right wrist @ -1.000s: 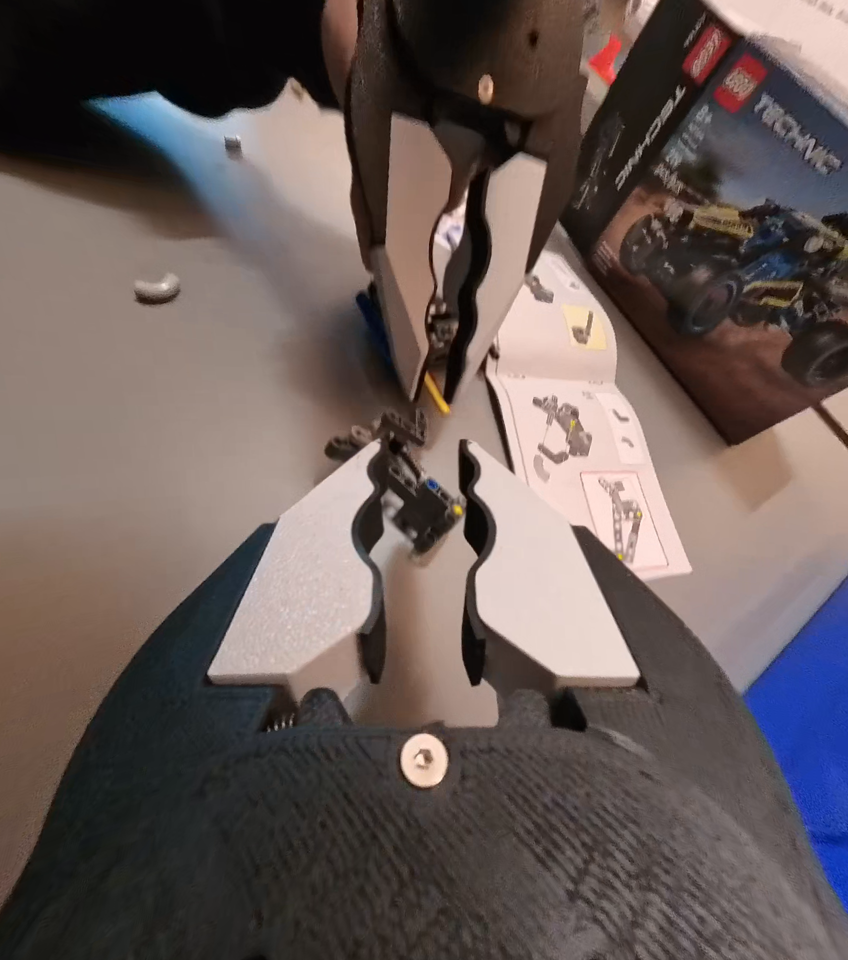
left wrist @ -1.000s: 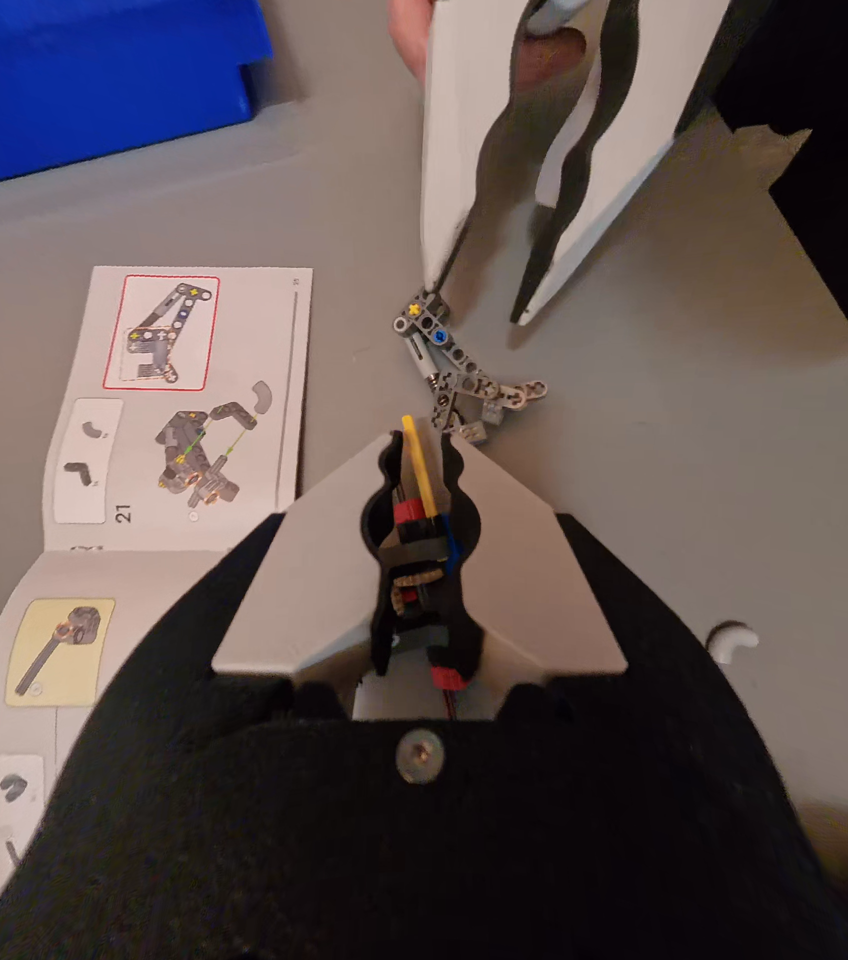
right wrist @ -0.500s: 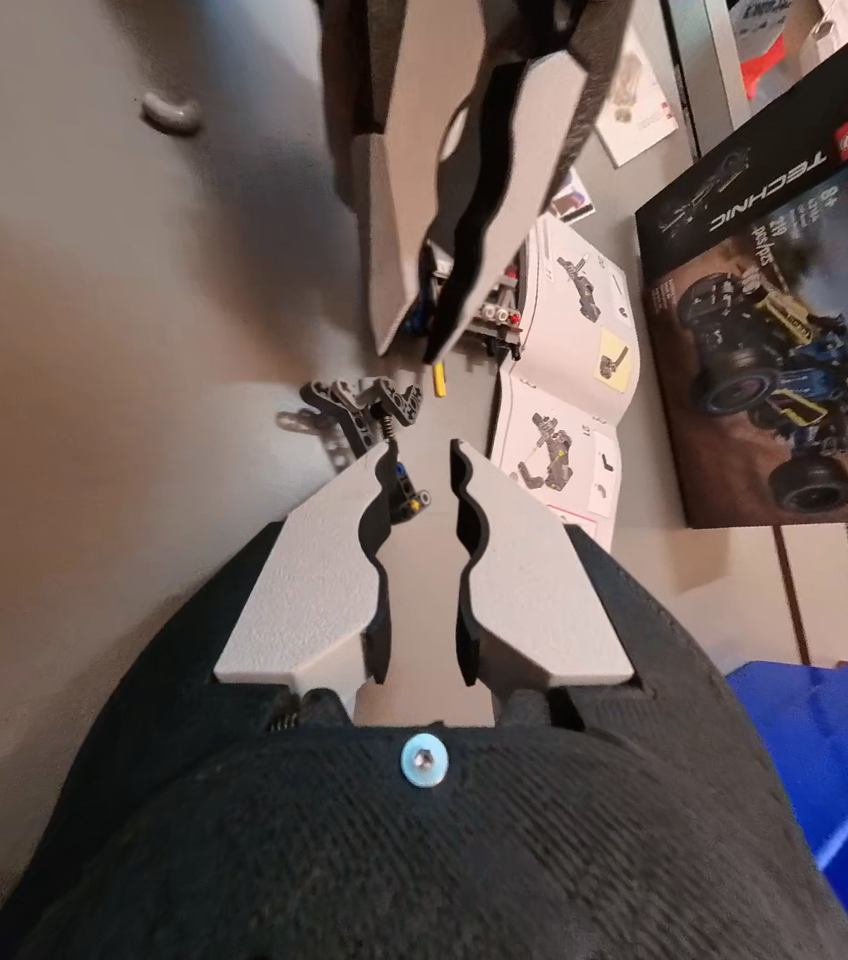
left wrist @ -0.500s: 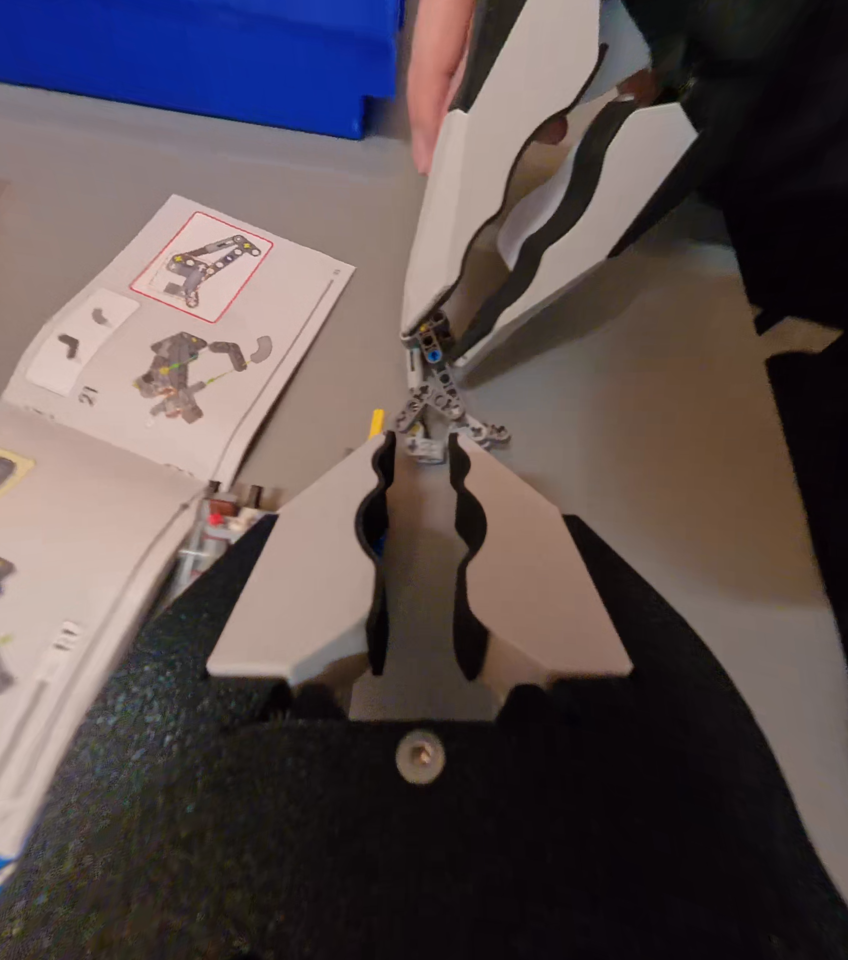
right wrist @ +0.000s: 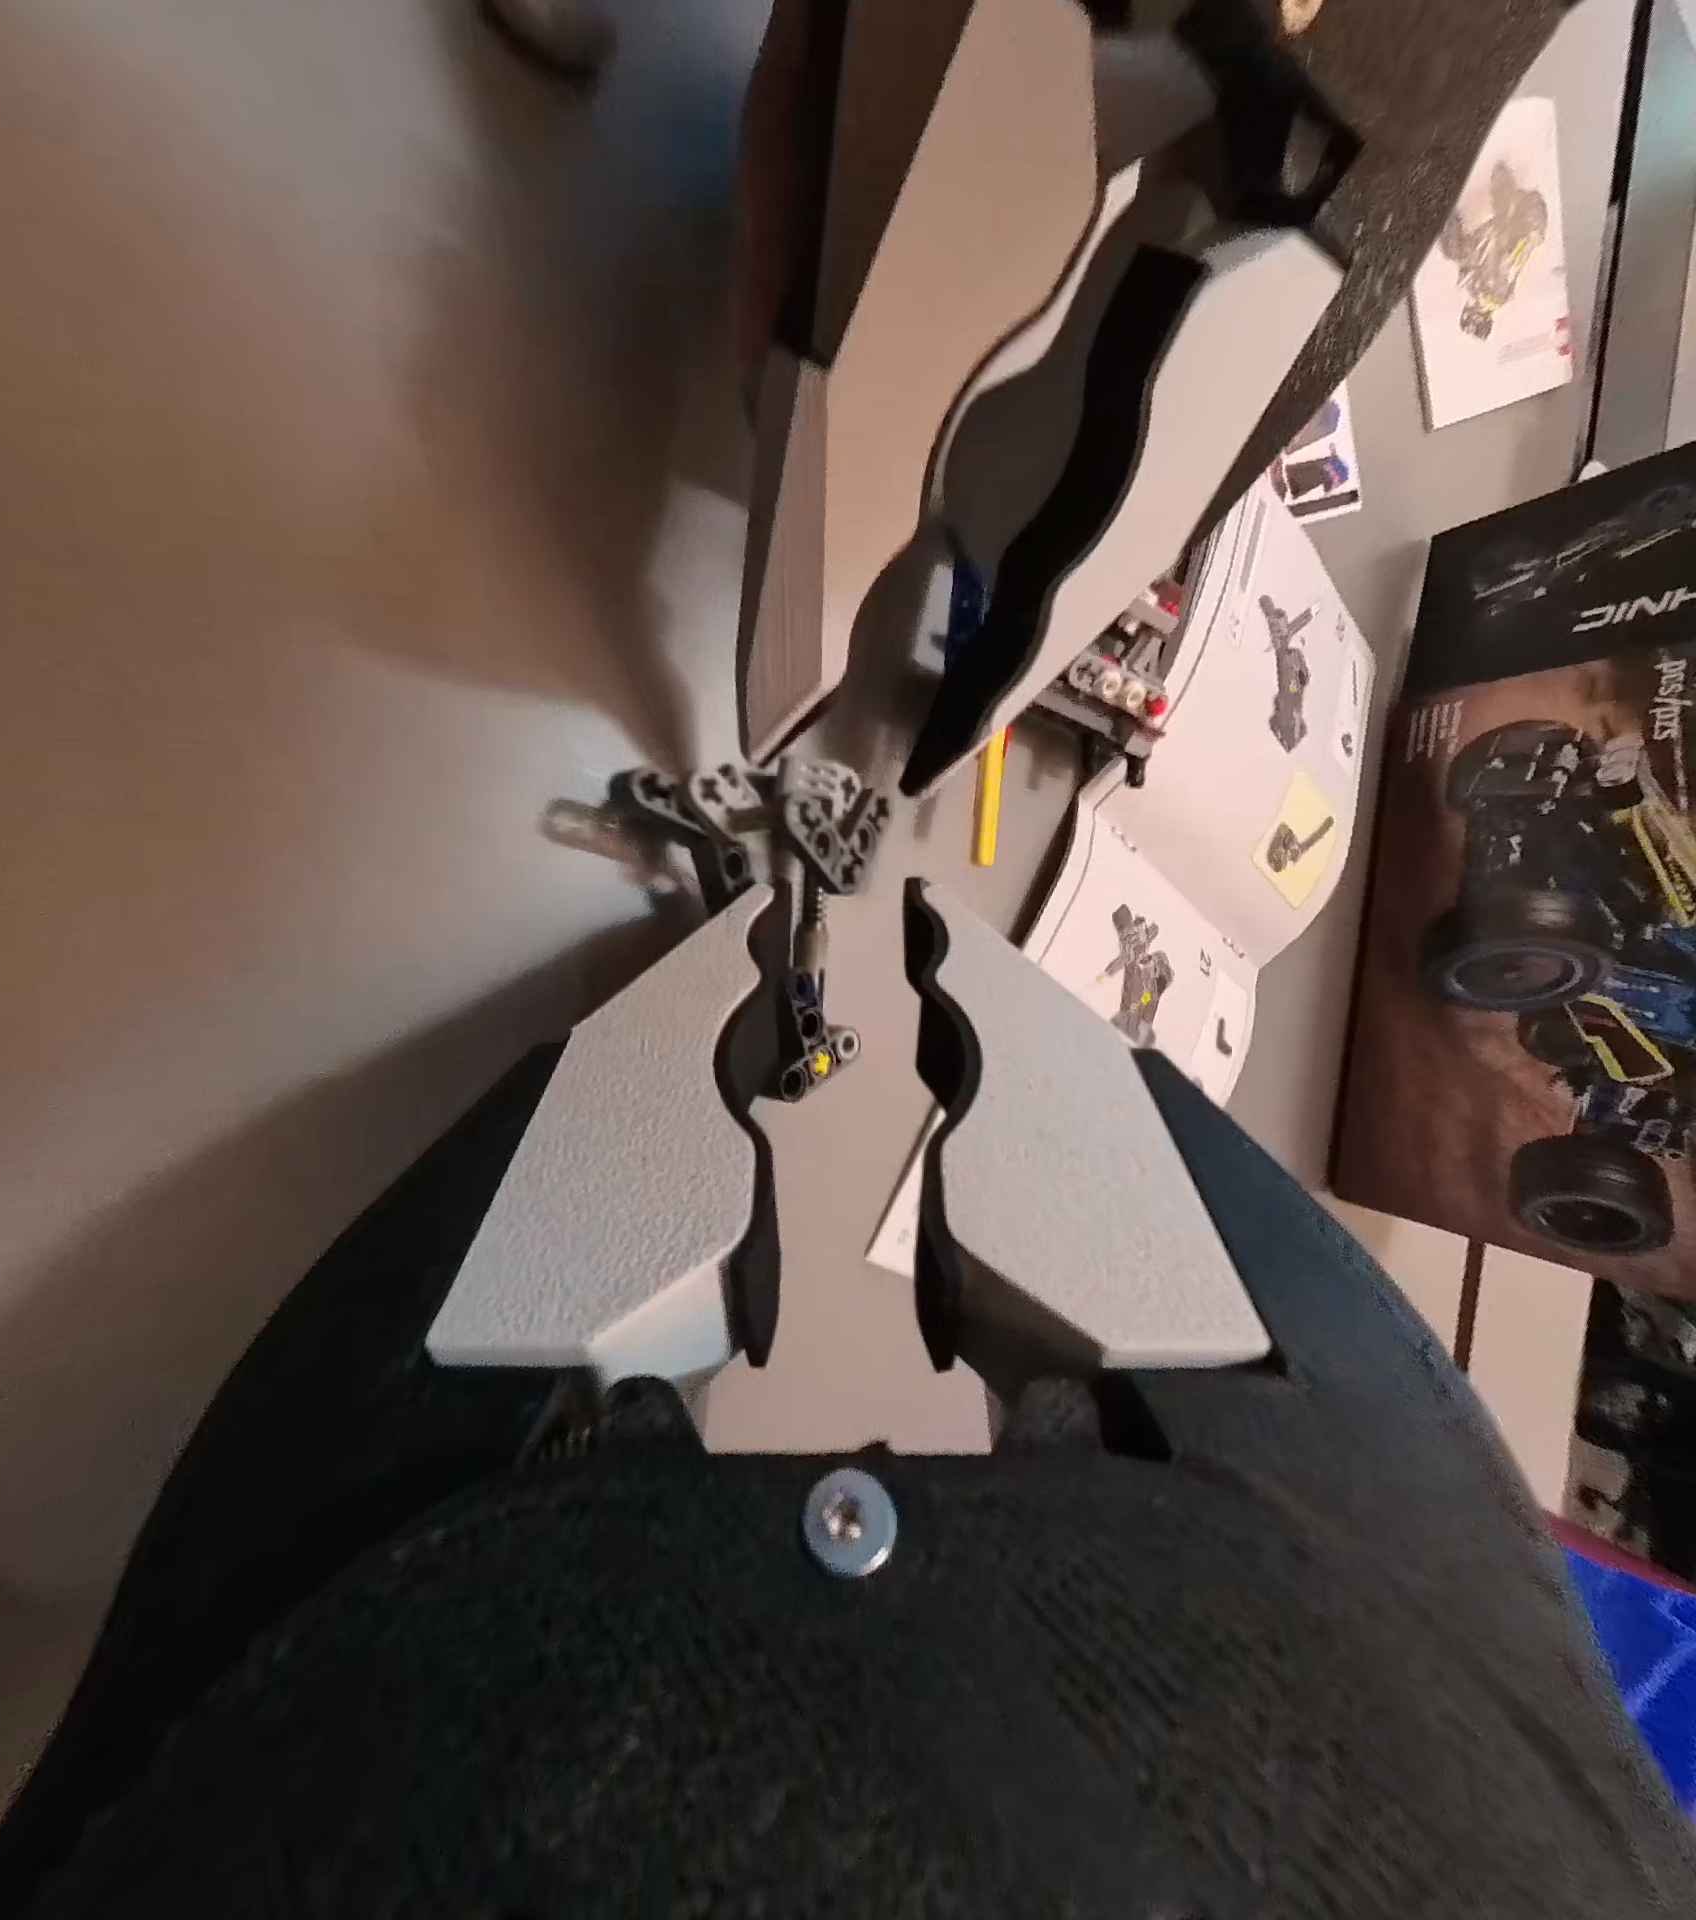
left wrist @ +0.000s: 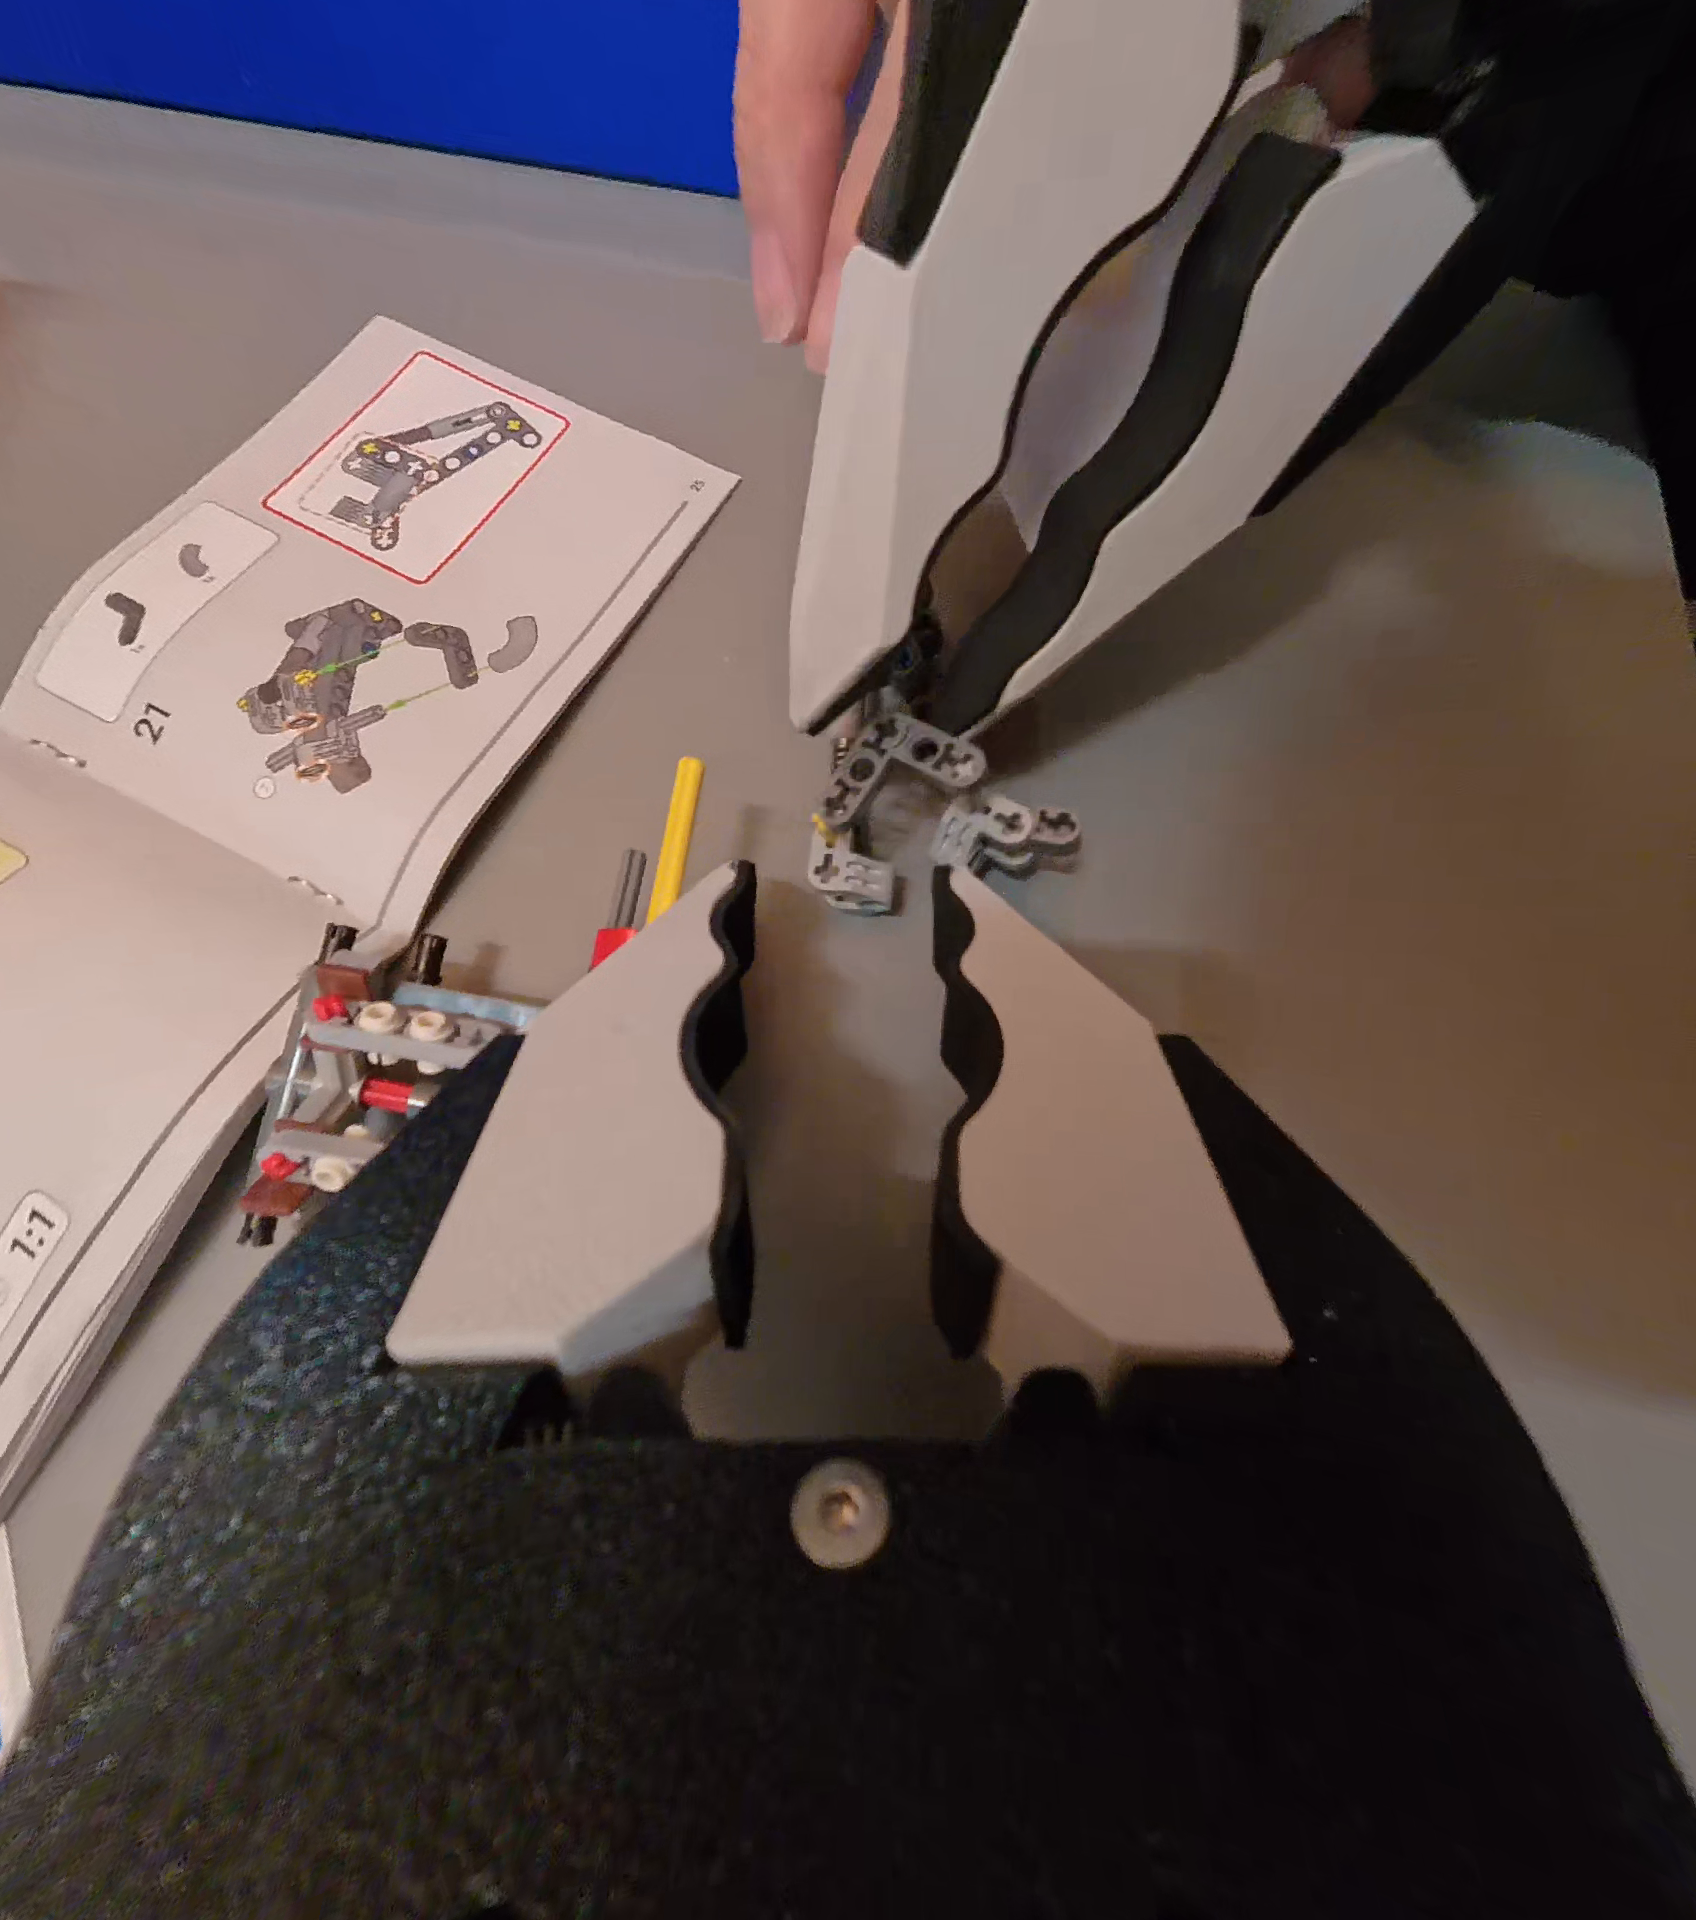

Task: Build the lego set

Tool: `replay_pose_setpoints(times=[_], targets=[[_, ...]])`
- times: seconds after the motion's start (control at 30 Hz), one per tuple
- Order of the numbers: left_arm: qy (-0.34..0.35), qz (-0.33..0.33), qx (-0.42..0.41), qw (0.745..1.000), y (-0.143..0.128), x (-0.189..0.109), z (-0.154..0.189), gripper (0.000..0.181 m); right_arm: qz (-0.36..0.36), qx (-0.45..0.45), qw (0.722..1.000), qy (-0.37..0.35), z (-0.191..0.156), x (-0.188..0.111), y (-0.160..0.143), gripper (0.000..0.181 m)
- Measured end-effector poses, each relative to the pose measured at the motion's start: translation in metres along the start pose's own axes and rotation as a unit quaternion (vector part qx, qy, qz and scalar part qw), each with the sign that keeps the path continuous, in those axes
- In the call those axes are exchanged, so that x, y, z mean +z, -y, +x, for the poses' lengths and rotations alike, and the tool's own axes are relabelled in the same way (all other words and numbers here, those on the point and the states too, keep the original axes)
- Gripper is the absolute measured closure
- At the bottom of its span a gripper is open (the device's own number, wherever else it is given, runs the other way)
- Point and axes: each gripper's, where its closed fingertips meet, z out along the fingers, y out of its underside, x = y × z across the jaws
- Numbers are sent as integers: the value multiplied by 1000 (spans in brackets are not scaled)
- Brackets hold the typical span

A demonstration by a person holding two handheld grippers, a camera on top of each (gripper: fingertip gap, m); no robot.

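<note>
A small grey Technic assembly with a spring strut (left wrist: 901, 774) stands on the grey table between both grippers. My left gripper (left wrist: 842, 881) is open and empty, with its tips just short of the assembly. My right gripper (right wrist: 836, 896) is open, and the strut end (right wrist: 811, 1003) lies between its fingers close to the left one. It comes down from the top in the left wrist view (left wrist: 885, 717). A grey chassis piece with red and tan pins (left wrist: 371, 1070) and its yellow axle (left wrist: 678, 831) lie on the table left of my left gripper.
The open instruction booklet (left wrist: 356, 644) lies to the left, also in the right wrist view (right wrist: 1166, 914). The set's box (right wrist: 1602, 935) stands beyond it. A blue bin (left wrist: 304, 62) is at the far edge. A person's fingers (left wrist: 782, 208) hold the right gripper. My two grippers' fingertips are within a few centimetres of each other.
My left gripper let go of the chassis piece with the yellow axle, which now lies beside the booklet, and opened. My right gripper came down around the grey assembly's strut end.
</note>
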Motion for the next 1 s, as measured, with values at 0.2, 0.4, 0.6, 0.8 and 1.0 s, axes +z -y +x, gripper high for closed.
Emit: replay_pose_setpoints(times=[0.2, 0.4, 0.6, 0.8, 1.0], targets=[[30, 22, 115, 993, -2, -14, 2, 144, -13, 25, 999, -34, 0, -23, -6, 151], [9, 5, 119, 993, -11, 0, 8, 135, 5, 22, 999, -40, -15, -16, 6, 146], [20, 2, 113, 993, -8, 6, 10, 135, -2, 0, 998, -61, -19, -3, 10, 142], [21, 5, 125, 992, -8, 5, 11, 139, 2, 6, 998, -69, -17, 0, 10, 142], [16, 2, 133, 991, -10, 6, 14, 141, 2, 12, 997, -74, -16, 2, 8, 142]])
